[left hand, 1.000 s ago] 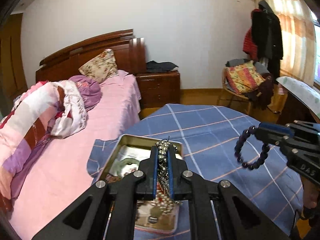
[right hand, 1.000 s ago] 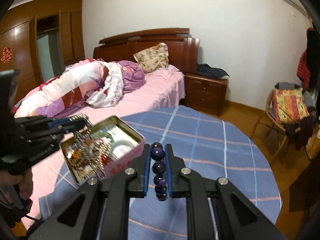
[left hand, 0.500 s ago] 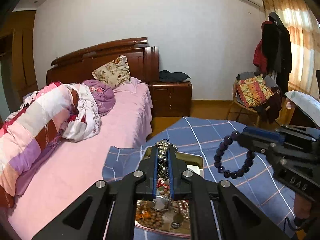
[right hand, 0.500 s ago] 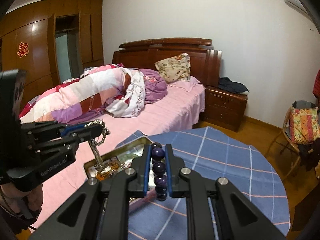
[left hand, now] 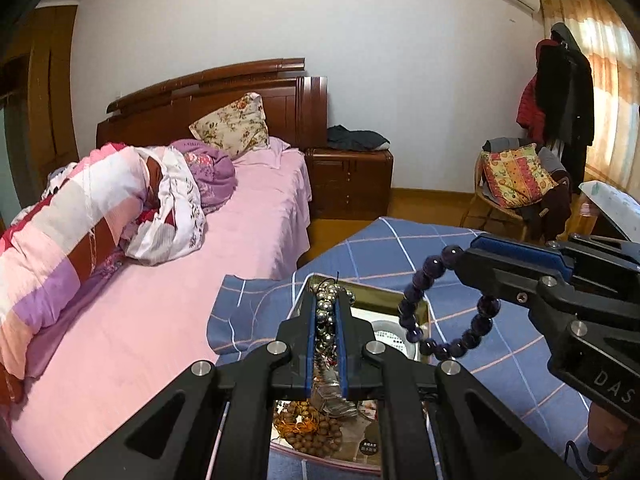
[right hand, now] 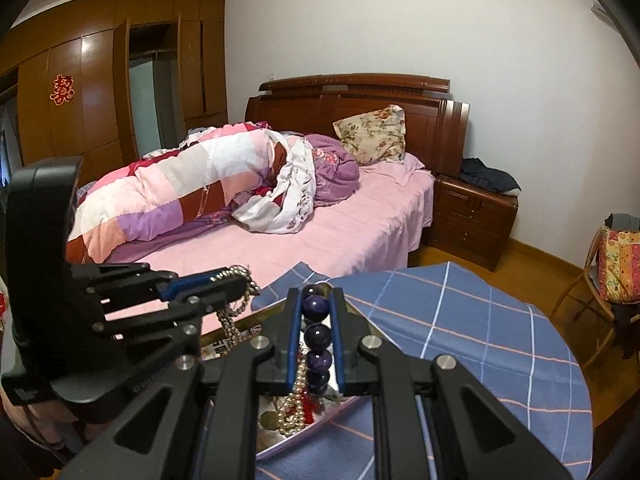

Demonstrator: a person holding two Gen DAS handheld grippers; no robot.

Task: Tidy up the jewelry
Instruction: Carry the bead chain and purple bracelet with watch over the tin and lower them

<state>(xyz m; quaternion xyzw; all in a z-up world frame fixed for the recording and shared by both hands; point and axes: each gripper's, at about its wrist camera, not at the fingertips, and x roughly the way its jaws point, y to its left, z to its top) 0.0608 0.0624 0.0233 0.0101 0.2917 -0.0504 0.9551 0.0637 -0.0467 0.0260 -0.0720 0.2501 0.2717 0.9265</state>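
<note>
1. Left wrist view: the left gripper (left hand: 325,312) has its jaws nearly together, clamped on a string of silver beads (left hand: 327,307) that runs up between the blue pads and bunches at the fingertips.
2. Below it a metal tin (left hand: 425,312) stands open on the blue checked tablecloth (left hand: 400,248). Brown wooden beads (left hand: 316,434) and other small pieces lie in the tin's near end; a pale round item shows further back.
3. From the right edge the right gripper (left hand: 466,256) reaches in. A bracelet of dark purple beads (left hand: 440,350) hangs from its tip in a loop above the tin's right side, clear of the cloth.
4. Right wrist view: the right gripper (right hand: 316,296) is narrow, pinching the purple bracelet (right hand: 316,336), whose beads line up between the pads.
5. Under the fingers the tin (right hand: 280,450) holds a pearl strand (right hand: 294,408) and something red.
6. At left, the left gripper (right hand: 240,276) is held over the tin's far edge with the silver beads (right hand: 230,322) dangling from its tip down towards the tin.
7. Beyond the table stands a bed (right hand: 360,224) with a pink sheet and a rolled patchwork quilt (right hand: 180,196).
</note>
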